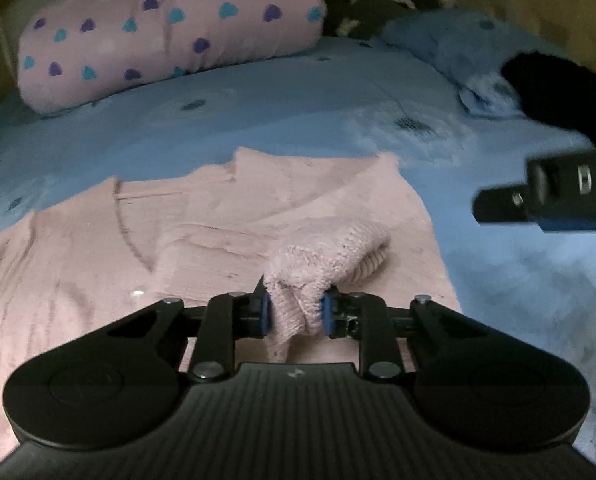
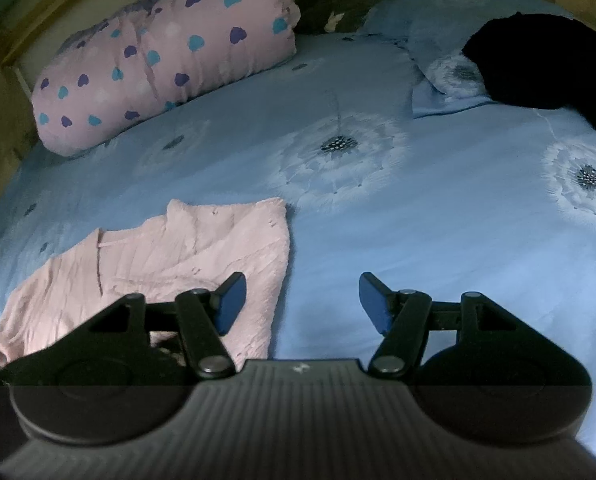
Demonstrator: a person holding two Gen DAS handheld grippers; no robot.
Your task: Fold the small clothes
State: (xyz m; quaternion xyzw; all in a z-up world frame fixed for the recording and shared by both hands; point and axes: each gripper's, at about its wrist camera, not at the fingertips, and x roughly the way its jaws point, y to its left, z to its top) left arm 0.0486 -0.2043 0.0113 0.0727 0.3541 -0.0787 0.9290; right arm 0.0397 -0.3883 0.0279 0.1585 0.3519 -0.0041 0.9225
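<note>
**Left grip on sweater cuff; right idle**

Pink sweater [image 1: 201, 224] lies flat on the bed [image 1: 257, 120], near edge, front up with the V-neck showing. One sleeve is folded across the body. Left gripper [image 1: 293, 312] has its fingers narrowed onto the knit cuff [image 1: 326, 252], blue pads [image 1: 265, 312] pressing a bunched fold of yarn on both sides. Right gripper [image 2: 302, 304] hovers over bare sheet just beside the sweater's edge, fingers wide apart, holding nothing.

Judged step: drawing the sleeve over for a fold.

Risks:
- The pinch takes only a small wad of loose knit; a quick pull could let it slip out.
- Pads may have caught the body layer beneath the cuff; cannot tell. If so, lifting drags the whole garment and ruins the layout.
- Nothing pins the sweater; it may slide on the sheet.
- Knit stretches, so the fold may land crooked.
</note>
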